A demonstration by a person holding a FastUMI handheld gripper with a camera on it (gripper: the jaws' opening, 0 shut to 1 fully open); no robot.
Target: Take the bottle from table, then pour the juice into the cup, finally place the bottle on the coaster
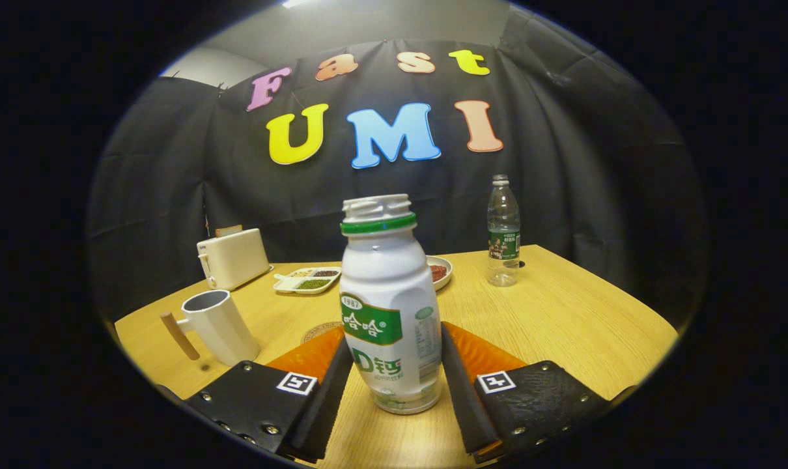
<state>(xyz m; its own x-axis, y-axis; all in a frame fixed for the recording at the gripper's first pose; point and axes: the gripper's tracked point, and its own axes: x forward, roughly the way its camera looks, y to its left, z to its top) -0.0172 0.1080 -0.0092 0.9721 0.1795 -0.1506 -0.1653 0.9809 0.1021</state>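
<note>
A white juice bottle [390,306] with a green label and a green neck ring stands upright between my fingers, its cap off. My gripper [395,348] is shut on the bottle; both fingers press its lower sides, and the body looks slightly dented. The bottle's base is at or just above the wooden table [563,319]; I cannot tell which. A white cup [218,326] with a wooden handle stands to the left, just beyond the left finger. A round coaster [317,331] lies flat behind the left finger, partly hidden by it.
A white toaster [232,258] stands at the back left. Next to it lie a divided tray of beans [307,279] and a small bowl [441,271] behind the juice bottle. A clear water bottle [503,232] stands at the back right.
</note>
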